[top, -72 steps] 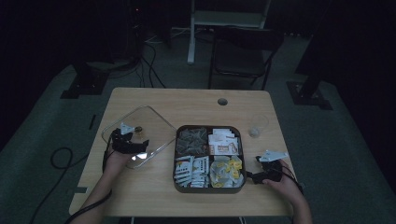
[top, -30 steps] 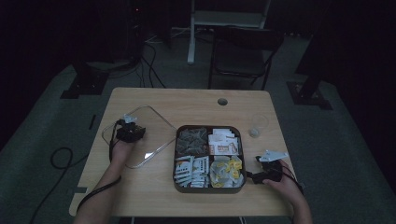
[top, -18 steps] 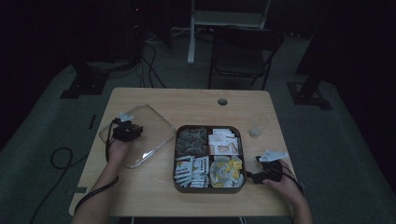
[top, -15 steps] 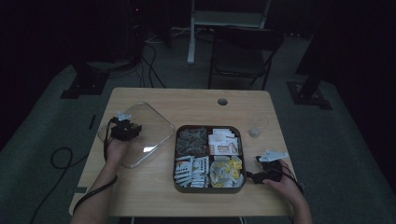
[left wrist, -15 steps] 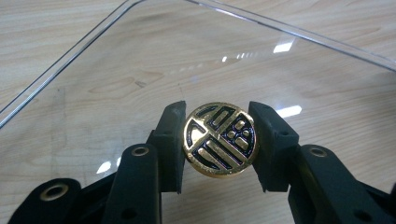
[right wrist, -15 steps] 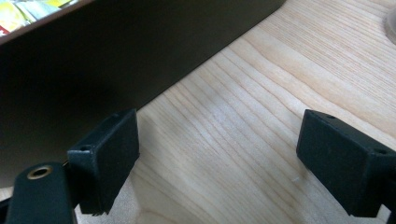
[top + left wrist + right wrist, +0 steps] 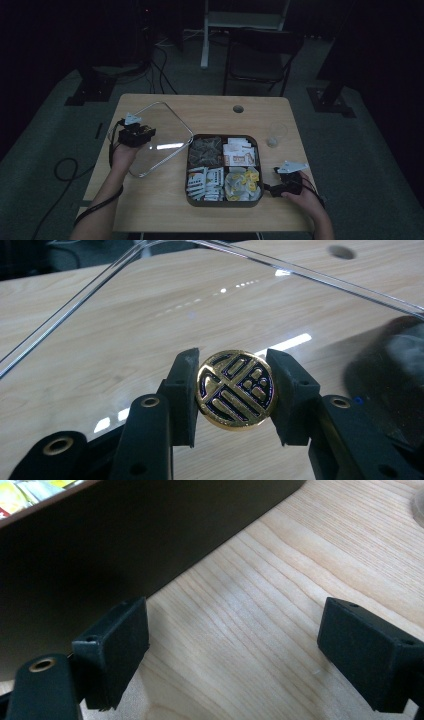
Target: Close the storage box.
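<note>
A clear, rounded-square lid (image 7: pixel 167 127) hangs tilted over the table's left side, its near corner low by the wood. My left gripper (image 7: pixel 141 135) is shut on the lid's round gold knob (image 7: pixel 235 389), one black pad on each side of it; through the lid (image 7: pixel 150 305) the wooden table shows. A dark tray (image 7: pixel 189 175) with four compartments of packets and tea bags sits at centre. My right gripper (image 7: pixel 272 189) rests on the table by the tray's right front corner. In the right gripper view my right gripper (image 7: pixel 234 650) stands open over bare wood, beside the tray's wall (image 7: pixel 125 535).
A small clear glass (image 7: pixel 276 134) stands behind the right hand, near the table's right edge. A round cable hole (image 7: pixel 238 108) sits at the back centre. A dark chair (image 7: pixel 260 55) and stand legs are on the floor beyond the table.
My left gripper has risen and drawn toward the table's left edge with the lid by its knob, so the lid now tilts off the table. The right gripper has kept still.
</note>
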The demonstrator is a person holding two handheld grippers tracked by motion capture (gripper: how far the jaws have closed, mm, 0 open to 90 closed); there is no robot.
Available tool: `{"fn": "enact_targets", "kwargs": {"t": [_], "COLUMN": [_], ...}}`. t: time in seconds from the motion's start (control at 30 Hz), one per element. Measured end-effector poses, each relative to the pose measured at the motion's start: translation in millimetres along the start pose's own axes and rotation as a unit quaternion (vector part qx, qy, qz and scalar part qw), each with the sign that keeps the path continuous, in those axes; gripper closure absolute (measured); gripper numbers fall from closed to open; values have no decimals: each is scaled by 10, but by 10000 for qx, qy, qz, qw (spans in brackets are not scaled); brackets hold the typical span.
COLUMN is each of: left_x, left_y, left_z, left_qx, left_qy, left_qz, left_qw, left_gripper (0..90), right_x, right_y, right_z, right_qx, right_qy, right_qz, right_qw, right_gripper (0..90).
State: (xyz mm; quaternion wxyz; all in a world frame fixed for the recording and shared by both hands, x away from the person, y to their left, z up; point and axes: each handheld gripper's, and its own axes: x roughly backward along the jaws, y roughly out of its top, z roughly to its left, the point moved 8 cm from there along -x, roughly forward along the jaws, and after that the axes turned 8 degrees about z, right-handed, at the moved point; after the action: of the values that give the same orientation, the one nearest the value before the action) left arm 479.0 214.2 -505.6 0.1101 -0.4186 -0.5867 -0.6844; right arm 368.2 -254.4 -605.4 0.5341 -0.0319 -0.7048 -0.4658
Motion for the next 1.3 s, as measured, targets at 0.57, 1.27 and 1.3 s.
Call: {"fn": "enact_targets", "kwargs": {"t": [0.57,1.27,1.3], "left_x": [29,-18,-22], "left_y": [218,331,334], "left_z": [-687,-1419,-1460], "left_qx": [-764,-1473,-1511], "left_qy": [-717,-1347,-1374], "left_qz": [-38,11,-13], "left_qw": [9945,9799,9789], "left_gripper": [600,600,601], "right_x": [0,0,0], "right_y": [0,0,0], "right_z": [0,0,-1], "right_qx": [-1,-2,-1], "right_qy": [0,1,0], "right_qz": [-1,1,1], "right_qw": [10000,10000,10000], "right_gripper": [127,127,127]}}
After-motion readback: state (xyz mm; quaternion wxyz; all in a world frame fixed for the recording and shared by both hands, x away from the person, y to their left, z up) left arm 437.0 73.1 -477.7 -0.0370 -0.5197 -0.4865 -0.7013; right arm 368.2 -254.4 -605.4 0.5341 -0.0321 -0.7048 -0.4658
